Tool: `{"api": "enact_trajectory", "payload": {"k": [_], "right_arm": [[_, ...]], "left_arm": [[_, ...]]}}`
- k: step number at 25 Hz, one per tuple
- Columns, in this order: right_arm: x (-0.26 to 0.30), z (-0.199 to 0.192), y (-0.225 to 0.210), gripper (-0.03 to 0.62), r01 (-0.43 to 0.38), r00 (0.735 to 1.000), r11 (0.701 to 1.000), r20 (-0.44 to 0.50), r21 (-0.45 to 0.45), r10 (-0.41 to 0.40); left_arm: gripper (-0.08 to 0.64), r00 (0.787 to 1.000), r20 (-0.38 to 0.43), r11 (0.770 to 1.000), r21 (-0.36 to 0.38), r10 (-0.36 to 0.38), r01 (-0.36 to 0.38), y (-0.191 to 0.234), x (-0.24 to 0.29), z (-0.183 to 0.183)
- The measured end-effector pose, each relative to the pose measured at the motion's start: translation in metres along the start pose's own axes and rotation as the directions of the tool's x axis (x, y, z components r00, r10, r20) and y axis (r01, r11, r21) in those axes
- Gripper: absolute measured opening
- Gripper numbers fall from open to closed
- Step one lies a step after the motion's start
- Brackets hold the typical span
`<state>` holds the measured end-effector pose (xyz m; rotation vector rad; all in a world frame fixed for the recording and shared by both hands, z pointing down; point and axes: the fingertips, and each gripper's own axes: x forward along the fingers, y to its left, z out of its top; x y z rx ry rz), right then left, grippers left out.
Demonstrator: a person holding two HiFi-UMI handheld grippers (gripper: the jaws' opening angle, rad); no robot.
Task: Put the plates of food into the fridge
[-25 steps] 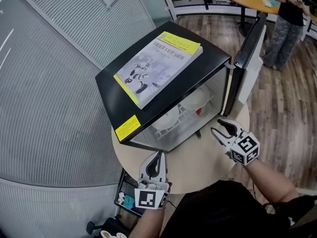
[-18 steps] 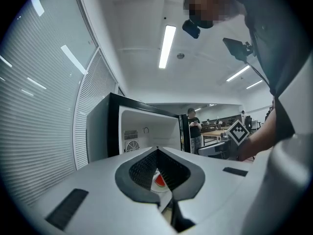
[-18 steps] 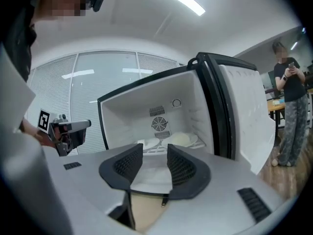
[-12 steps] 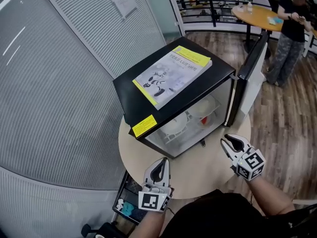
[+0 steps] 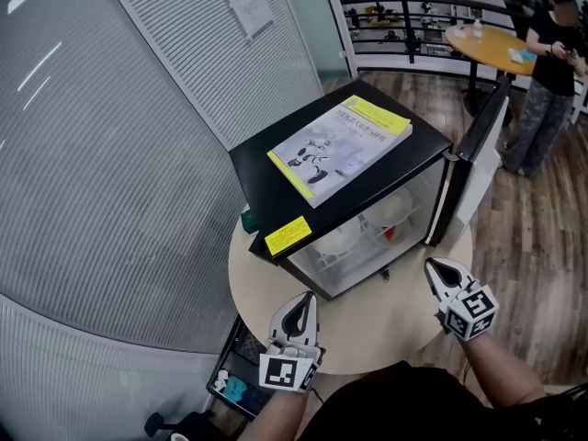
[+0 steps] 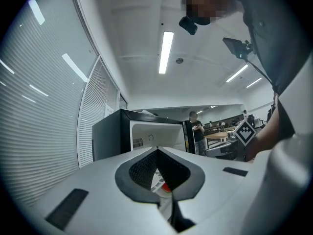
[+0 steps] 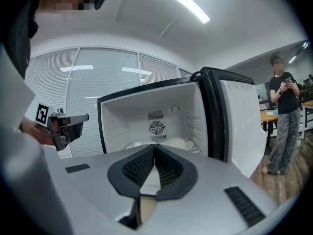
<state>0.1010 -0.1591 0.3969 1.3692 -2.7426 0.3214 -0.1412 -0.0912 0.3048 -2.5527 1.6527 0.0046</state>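
The black mini fridge (image 5: 266, 168) stands on the round table (image 5: 367, 324) with its door (image 5: 478, 154) swung open to the right. Two white plates of food, one (image 5: 335, 242) at the left and one (image 5: 397, 211) at the right, rest on the shelf inside. My left gripper (image 5: 303, 299) hovers at the table's near edge, shut and empty. My right gripper (image 5: 430, 266) hangs in front of the fridge's open right corner; its jaws are closing, tips nearly touching, nothing between them. The right gripper view looks into the white interior (image 7: 156, 116), where a plate (image 7: 176, 143) lies.
A yellow-edged book (image 5: 342, 143) lies on the fridge top. A slatted glass wall (image 5: 110, 154) runs along the left. A person (image 5: 551, 72) stands by an orange table (image 5: 491, 39) at the far right. A low cart (image 5: 230, 375) sits under the table's near-left edge.
My right gripper's jaws have gone from wide open to nearly closed. Both grippers sit a little farther back from the fridge, and the head view has lifted.
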Motion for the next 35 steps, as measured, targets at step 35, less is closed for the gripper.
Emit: {"api": "enact_trajectory", "payload": {"k": [35], "right_arm": [[0.023, -0.003, 0.006, 0.006, 0.030, 0.999, 0.994, -0.025, -0.101, -0.033]], "left_arm": [[0.002, 1.000, -0.023, 0.999, -0.033, -0.014, 0.013, 0.026, 0.003, -0.008]]}}
